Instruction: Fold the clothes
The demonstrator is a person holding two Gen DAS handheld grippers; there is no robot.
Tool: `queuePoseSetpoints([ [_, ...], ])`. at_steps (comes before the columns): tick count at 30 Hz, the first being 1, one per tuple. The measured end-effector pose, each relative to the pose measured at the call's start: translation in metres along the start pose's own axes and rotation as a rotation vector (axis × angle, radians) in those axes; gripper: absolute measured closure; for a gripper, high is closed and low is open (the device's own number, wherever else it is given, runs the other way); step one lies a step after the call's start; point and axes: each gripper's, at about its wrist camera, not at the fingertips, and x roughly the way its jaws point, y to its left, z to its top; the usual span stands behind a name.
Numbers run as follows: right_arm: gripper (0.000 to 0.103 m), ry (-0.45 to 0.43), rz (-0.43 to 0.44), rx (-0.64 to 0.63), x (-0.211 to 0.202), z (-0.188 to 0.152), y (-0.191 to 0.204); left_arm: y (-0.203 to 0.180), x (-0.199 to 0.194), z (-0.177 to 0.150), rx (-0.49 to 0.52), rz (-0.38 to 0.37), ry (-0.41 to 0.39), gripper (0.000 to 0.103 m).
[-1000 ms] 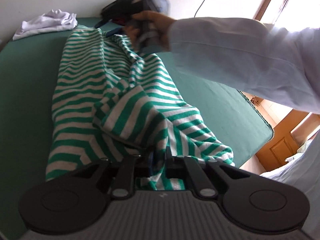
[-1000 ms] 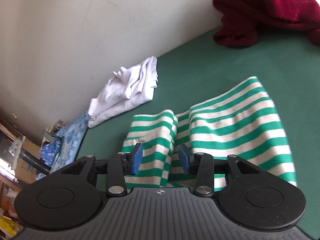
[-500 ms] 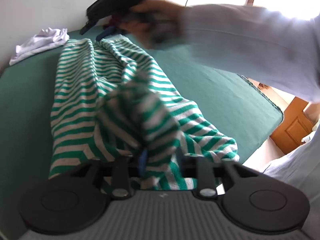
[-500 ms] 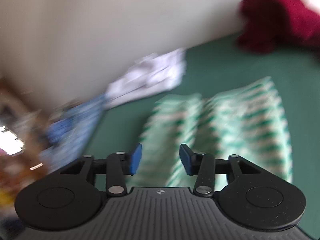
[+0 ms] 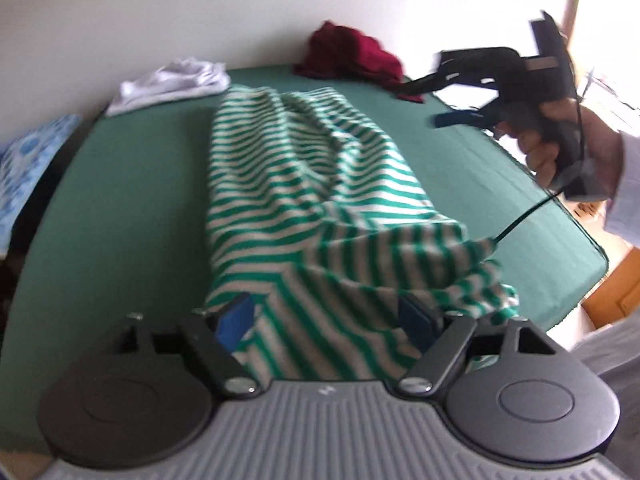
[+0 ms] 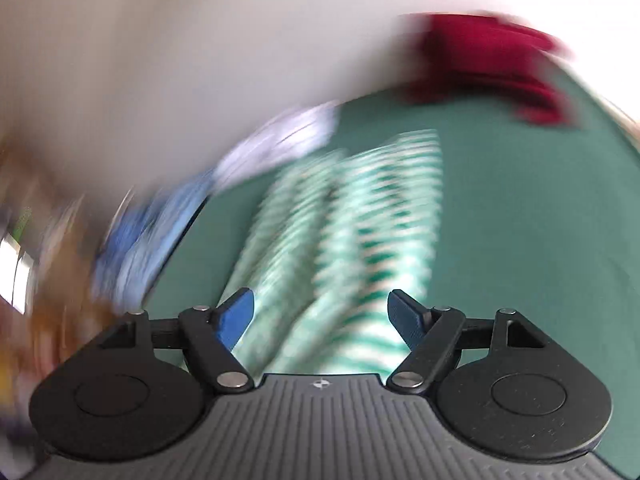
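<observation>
Release step of a lengthwise fold: both grippers, left gripper (image 5: 326,320) and right gripper (image 6: 320,314), have jaws opening with nothing pinched, the striped garment (image 5: 304,184) lying rumpled on the green worktop (image 5: 120,184), so next comes a fresh grip on its near edge.

wall (image 5: 160,12): white, bare | window (image 5: 600,20): bright daylight | door (image 5: 616,296): orange wood

Green-and-white striped garment (image 5: 304,200) on a green table (image 5: 132,184).
</observation>
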Motion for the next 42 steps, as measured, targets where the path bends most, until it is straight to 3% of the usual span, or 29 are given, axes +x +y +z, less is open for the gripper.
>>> queuePoseSetpoints([
  [2, 0.033, -0.073, -0.043, 0.121, -0.013, 0.01, -0.023, 0.008, -0.009, -0.005, -0.03, 0.015, -0.002, 0.027],
  [4, 0.037, -0.049, -0.059, -0.002, -0.025, 0.013, -0.021, 0.018, -0.019, -0.009, -0.052, 0.029, 0.002, 0.028],
  [9, 0.037, 0.116, 0.033, -0.269, -0.053, -0.008, 0.0, 0.044, -0.031, -0.015, -0.071, 0.073, 0.027, 0.027],
  [13, 0.037, 0.305, 0.202, -0.25, -0.067, -0.046, 0.008, 0.059, -0.03, -0.014, -0.01, 0.044, 0.027, 0.022],
  [18, 0.035, 0.342, 0.174, -0.276, -0.074, -0.114, 0.05, 0.072, -0.028, -0.011, 0.091, -0.014, 0.021, 0.021],
  [20, 0.035, 0.313, 0.145, -0.298, -0.08, -0.134, 0.066, 0.076, -0.028, -0.012, 0.125, -0.046, 0.017, 0.02],
  [22, 0.035, 0.228, 0.073, -0.299, -0.076, -0.146, 0.078, 0.076, -0.025, -0.013, 0.169, -0.083, 0.01, 0.02],
  [26, 0.036, 0.053, -0.036, -0.172, -0.065, -0.152, 0.082, 0.067, -0.013, -0.01, 0.266, -0.185, -0.011, 0.02],
  [28, 0.04, 0.029, -0.047, -0.115, -0.055, -0.151, 0.079, 0.058, -0.006, -0.011, 0.323, -0.221, -0.016, 0.02],
  [32, 0.059, -0.016, -0.077, 0.0, -0.035, -0.149, 0.074, 0.044, 0.005, -0.017, 0.379, -0.268, -0.002, 0.02],
  [34, 0.065, -0.01, -0.139, 0.073, -0.03, -0.148, 0.067, 0.041, 0.006, -0.023, 0.392, -0.266, -0.005, 0.02],
  [38, 0.064, -0.09, -0.129, 0.18, -0.037, -0.147, 0.053, 0.035, 0.003, -0.033, 0.406, -0.266, -0.023, 0.022],
  [40, 0.065, -0.08, -0.115, 0.218, -0.031, -0.146, 0.045, 0.035, 0.0, -0.036, 0.398, -0.277, -0.03, 0.024],
  [42, 0.077, -0.049, -0.109, 0.232, -0.022, -0.144, 0.039, 0.034, 0.001, -0.037, 0.393, -0.276, -0.031, 0.027],
])
